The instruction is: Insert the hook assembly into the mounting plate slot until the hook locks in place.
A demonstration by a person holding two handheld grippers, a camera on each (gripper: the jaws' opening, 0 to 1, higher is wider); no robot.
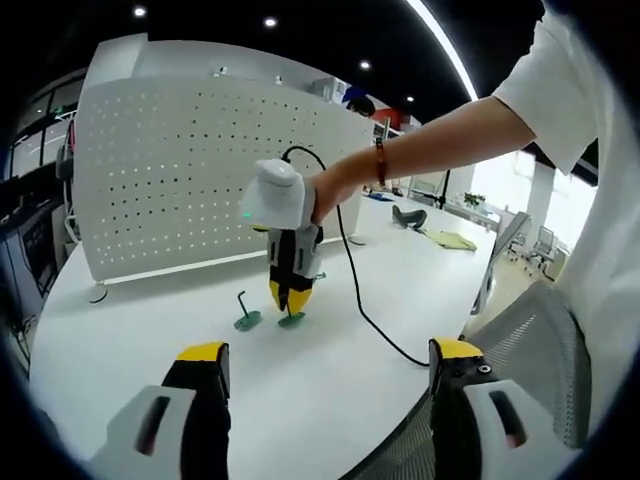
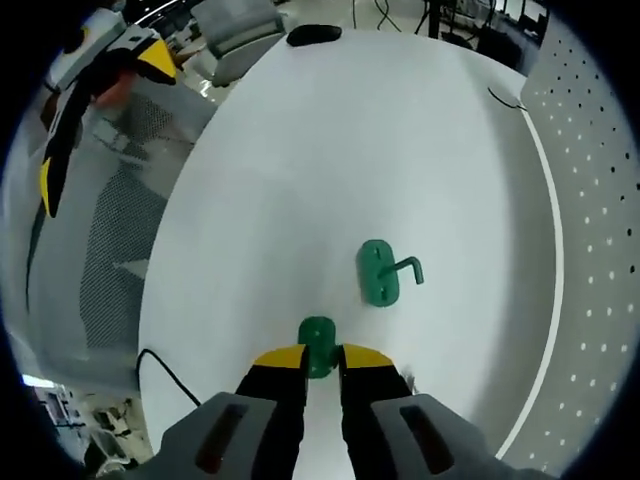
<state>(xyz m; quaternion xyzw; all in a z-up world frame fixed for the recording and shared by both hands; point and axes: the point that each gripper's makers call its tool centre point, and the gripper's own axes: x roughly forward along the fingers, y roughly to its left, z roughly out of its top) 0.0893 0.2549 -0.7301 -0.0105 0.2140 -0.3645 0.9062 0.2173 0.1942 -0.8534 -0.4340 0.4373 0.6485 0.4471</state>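
Note:
My right gripper (image 2: 320,358) points down at the white table (image 2: 300,180) and is shut on a small green hook piece (image 2: 318,345) that rests on the surface. A second green hook (image 2: 380,272), with a bent prong, lies flat just beyond it. In the left gripper view a person's hand holds that right gripper (image 1: 292,300) over the same green piece (image 1: 292,319), with the other hook (image 1: 246,318) to its left. The white perforated mounting plate (image 1: 200,170) stands upright behind them. My left gripper (image 1: 328,355) is wide open with nothing between its jaws, well short of the hooks.
A black cable (image 1: 360,300) trails from the right gripper across the table to its near edge. A grey mesh chair (image 1: 540,340) sits at that edge. The perforated plate (image 2: 600,200) runs along the right side. A dark object (image 2: 313,35) lies far off.

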